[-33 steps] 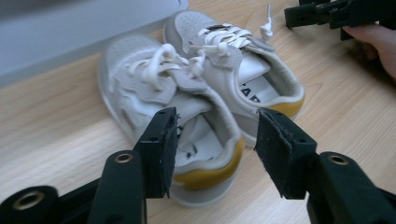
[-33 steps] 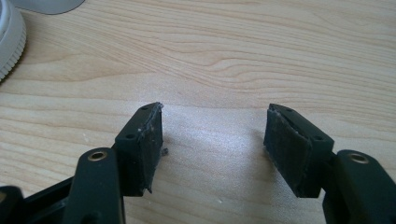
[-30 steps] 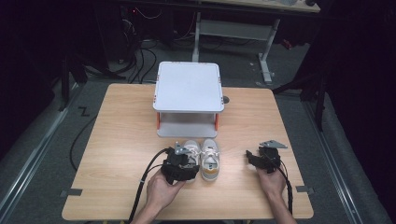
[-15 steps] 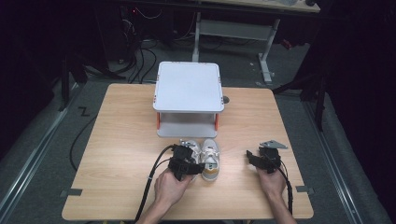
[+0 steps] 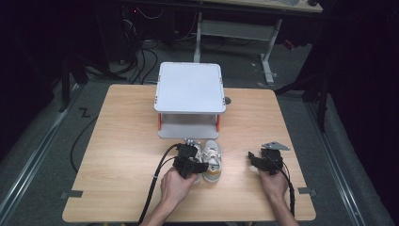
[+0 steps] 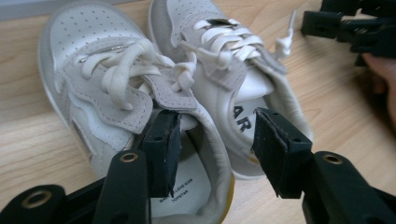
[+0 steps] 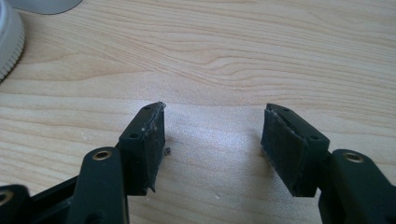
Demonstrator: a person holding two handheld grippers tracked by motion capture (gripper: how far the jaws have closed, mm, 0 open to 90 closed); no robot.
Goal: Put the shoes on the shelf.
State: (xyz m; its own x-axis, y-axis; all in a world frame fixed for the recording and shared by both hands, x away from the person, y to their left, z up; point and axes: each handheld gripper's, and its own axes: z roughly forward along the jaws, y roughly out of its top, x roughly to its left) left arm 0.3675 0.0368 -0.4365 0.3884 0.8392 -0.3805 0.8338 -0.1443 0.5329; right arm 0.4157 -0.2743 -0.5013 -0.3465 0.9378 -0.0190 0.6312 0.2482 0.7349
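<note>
Straddling the inner collars of two shoes [image 6: 140, 93] side by side on the worktop [image 5: 117, 141] before the rack [image 5: 190, 89], left gripper [image 6: 215, 149] half open, nothing pinched; right gripper [image 7: 210, 149] open, idle; lifting yet to begin

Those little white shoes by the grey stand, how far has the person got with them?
Early, it seems. Done: the pair of shoes sits side by side on the table, in front of the grey stand. In hand: the left gripper has its open jaws straddling the shoes' adjoining inner walls, not yet pinching. The right gripper rests open over bare wood. Left, probably: closing, lifting, placing the pair.
</note>
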